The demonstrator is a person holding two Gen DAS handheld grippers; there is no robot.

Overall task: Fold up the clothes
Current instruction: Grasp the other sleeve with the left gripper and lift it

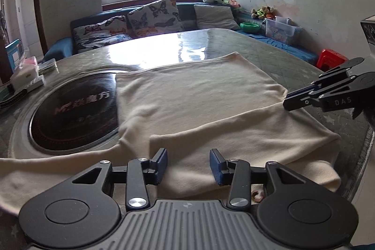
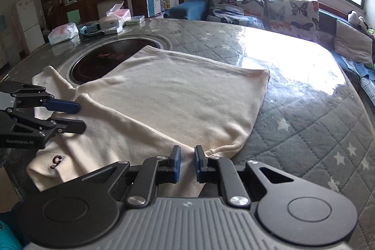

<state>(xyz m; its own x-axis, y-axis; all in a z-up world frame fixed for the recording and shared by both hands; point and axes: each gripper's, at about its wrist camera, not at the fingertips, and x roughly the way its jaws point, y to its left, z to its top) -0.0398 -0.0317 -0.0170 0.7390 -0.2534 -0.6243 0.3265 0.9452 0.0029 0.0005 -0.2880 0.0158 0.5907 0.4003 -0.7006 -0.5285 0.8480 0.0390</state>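
While the cream knit garment (image 1: pixel 192 95) lies flat on the grey quilted table (image 2: pixel 304 114), its long axis runs from 7 to 1 o'clock; the left gripper (image 1: pixel 188 165) hovers half open over the near hem, empty, and the right gripper (image 2: pixel 187 162) pinches the 5 o'clock corner fold

Cream garment (image 1: pixel 199 104): soft matt knit cloth, faintly fuzzy, small dark red embroidered mark (image 2: pixel 57 161) near hem. Round bench (image 2: pixel 304 114): grey quilted fabric with white stars under clear glossy sheet (strong window glare). Inset round black cooktop (image 1: pixel 72 116): smooth glossy glass, brushed metal rim. Left hand-held gripper (image 1: pixel 188 164): matt black plastic arms, ribbed grey housing, textured blue pads, shiny metal pivot screws. Right hand-held gripper (image 2: pixel 187 163): same finish.
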